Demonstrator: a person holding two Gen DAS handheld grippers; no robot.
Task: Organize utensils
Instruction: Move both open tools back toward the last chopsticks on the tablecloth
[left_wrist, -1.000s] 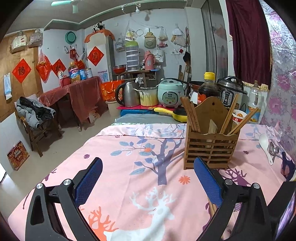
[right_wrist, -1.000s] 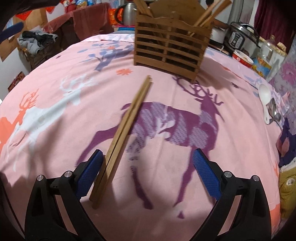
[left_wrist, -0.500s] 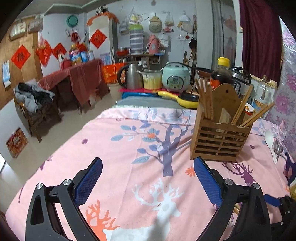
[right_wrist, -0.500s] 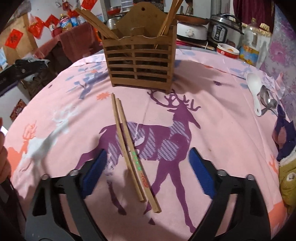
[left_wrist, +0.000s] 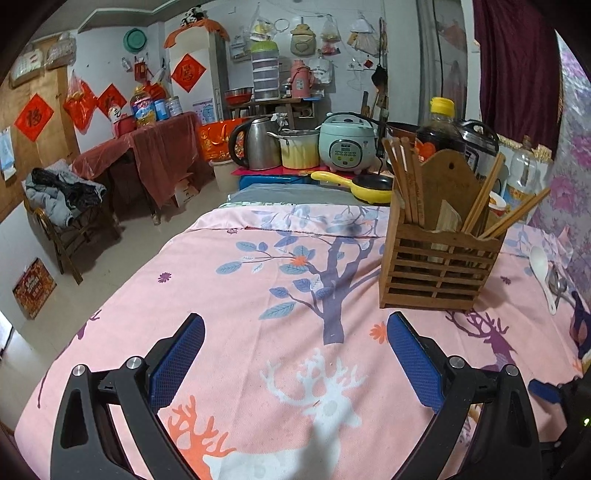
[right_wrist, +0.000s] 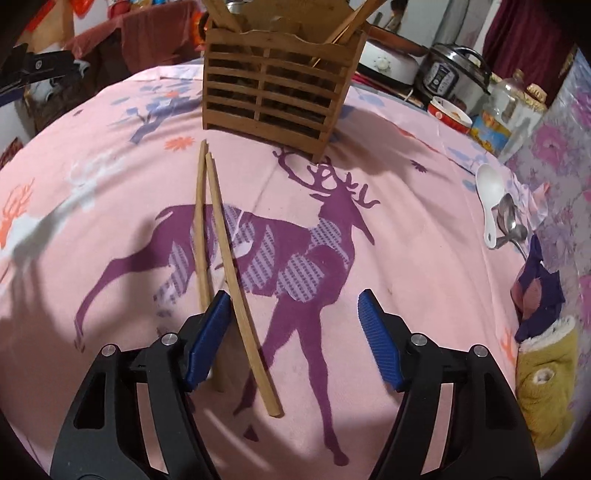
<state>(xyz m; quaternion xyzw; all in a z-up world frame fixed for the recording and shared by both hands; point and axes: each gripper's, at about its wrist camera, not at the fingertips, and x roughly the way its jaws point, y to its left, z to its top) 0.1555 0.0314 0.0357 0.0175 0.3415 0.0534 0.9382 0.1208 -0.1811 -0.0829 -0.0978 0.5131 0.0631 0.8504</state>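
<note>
Two wooden chopsticks (right_wrist: 225, 236) lie on the pink deer-print cloth (right_wrist: 406, 258), splayed apart at their near ends. My right gripper (right_wrist: 292, 299) hovers over those ends and its jaws are closing. One stick runs just inside the left pad (right_wrist: 208, 332) and the other passes under it; the right pad is well clear of both. The slatted wooden utensil holder (right_wrist: 280, 85) stands beyond, with several chopsticks in it. My left gripper (left_wrist: 295, 321) is open over bare cloth, with nothing between its fingers and the holder (left_wrist: 439, 266) ahead to its right.
A white spoon (right_wrist: 489, 192) and a metal spoon (right_wrist: 511, 221) lie near the table's right edge, beside a purple cloth (right_wrist: 535, 288) and a yellow cloth (right_wrist: 543, 387). Cookers, a kettle (left_wrist: 258, 144), a bottle and a yellow pan (left_wrist: 362, 184) crowd the space behind the holder.
The right gripper's jaws have narrowed and it has shifted so that the chopsticks' near ends lie between them; the sticks have spread apart. The left gripper has dipped and drawn closer to the holder.
</note>
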